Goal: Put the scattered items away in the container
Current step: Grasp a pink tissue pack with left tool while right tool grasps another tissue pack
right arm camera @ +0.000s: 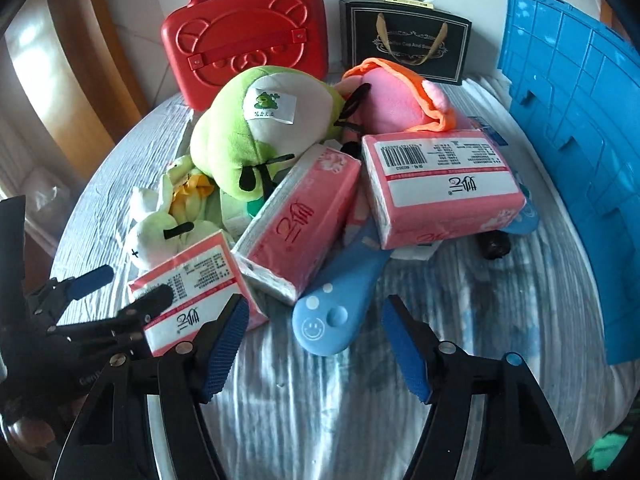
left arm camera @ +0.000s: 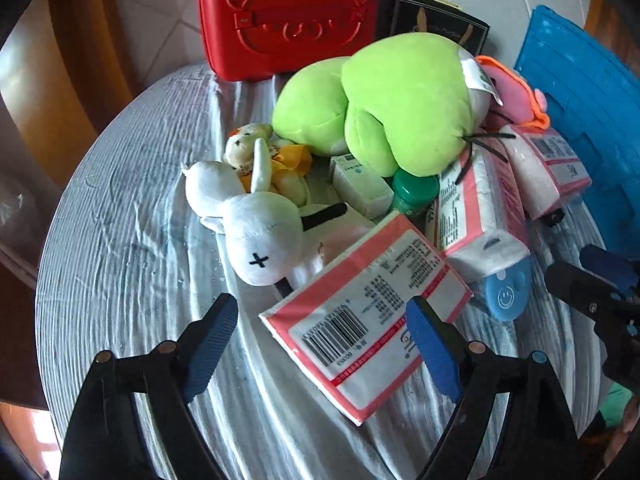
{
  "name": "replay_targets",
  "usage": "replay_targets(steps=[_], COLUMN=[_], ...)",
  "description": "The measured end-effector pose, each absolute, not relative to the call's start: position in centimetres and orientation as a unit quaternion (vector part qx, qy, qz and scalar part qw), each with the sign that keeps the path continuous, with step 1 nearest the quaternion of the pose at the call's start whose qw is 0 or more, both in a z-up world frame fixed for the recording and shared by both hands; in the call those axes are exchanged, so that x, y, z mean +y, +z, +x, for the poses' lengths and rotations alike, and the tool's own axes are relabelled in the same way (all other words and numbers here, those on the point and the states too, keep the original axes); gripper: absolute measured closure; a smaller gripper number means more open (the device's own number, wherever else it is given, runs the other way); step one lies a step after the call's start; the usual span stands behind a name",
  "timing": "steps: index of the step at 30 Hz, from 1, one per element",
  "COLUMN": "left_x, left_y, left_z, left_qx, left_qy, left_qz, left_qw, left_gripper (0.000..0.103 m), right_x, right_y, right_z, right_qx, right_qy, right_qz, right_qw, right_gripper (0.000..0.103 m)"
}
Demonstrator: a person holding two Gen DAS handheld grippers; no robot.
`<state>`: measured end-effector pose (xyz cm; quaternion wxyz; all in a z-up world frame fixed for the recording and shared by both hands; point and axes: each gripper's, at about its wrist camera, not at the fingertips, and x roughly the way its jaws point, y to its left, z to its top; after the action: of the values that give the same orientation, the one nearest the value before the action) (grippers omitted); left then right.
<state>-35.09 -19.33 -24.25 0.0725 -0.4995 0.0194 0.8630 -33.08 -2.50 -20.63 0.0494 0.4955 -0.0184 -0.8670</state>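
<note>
A: Blue crate (right arm camera: 576, 184) stands right of the right gripper (right arm camera: 316, 344), green plush (right arm camera: 248, 140) piled ahead on the bench (right arm camera: 320, 408).

B: Nearest tissue pack (left arm camera: 360, 316) sits between the left gripper (left arm camera: 320, 344) fingers, untouched. Both grippers gape, holding nothing.

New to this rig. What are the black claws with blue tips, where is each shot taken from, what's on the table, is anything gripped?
No robot: a person holds a two-finger gripper in each hand, each with a fisheye camera looking along its fingers. One shot is from the left gripper, one from the right gripper.

On the cloth-covered table: pink tissue packs, a green plush, a white plush, a blue paddle-shaped object, a red case, and a blue crate.

Both grippers are open; nothing is held. The left straddles the nearest tissue pack.
</note>
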Motion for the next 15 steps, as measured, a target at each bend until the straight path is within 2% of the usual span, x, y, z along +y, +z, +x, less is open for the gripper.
replay_targets(steps=[2, 4, 5, 9, 10, 12, 15], left_x=[-18.7, -18.2, -18.1, -19.8, -20.3, -21.2, -22.4], left_y=[-24.9, -25.7, -26.0, -26.1, -26.0, -25.8, -25.3], left_z=[-34.7, -34.8, -34.9, -36.0, -36.1, -36.3, -36.2], left_qx=[0.030, 0.040, 0.039, -0.010, -0.014, -0.015, -0.018], left_qy=[0.858, 0.854, 0.856, 0.866, 0.871, 0.876, 0.875], left_qz=[-0.506, -0.513, -0.510, -0.497, -0.490, -0.481, -0.484], left_qw=[0.078, 0.080, 0.076, 0.044, 0.029, 0.011, 0.006], left_gripper=[0.016, 0.010, 0.003, 0.000, 0.000, 0.000, 0.000], right_x=[-2.2, -1.8, -1.6, -1.8, -2.1, -2.7, -4.0], right_y=[-20.9, -21.3, -21.6, -22.9, -23.3, -24.3, -25.3], right_z=[-33.0, -33.0, -33.0, -32.9, -32.9, -32.9, -33.3], right_qx=[-0.019, -0.023, -0.025, -0.018, -0.013, -0.010, -0.002], right_qy=[-0.865, -0.863, -0.862, -0.853, -0.850, -0.843, -0.840], right_qz=[0.498, 0.502, 0.504, 0.519, 0.524, 0.533, 0.537], right_qw=[0.048, 0.047, 0.046, 0.053, 0.056, 0.066, 0.080], right_gripper=[0.033, 0.033, 0.033, 0.033, 0.035, 0.049, 0.049])
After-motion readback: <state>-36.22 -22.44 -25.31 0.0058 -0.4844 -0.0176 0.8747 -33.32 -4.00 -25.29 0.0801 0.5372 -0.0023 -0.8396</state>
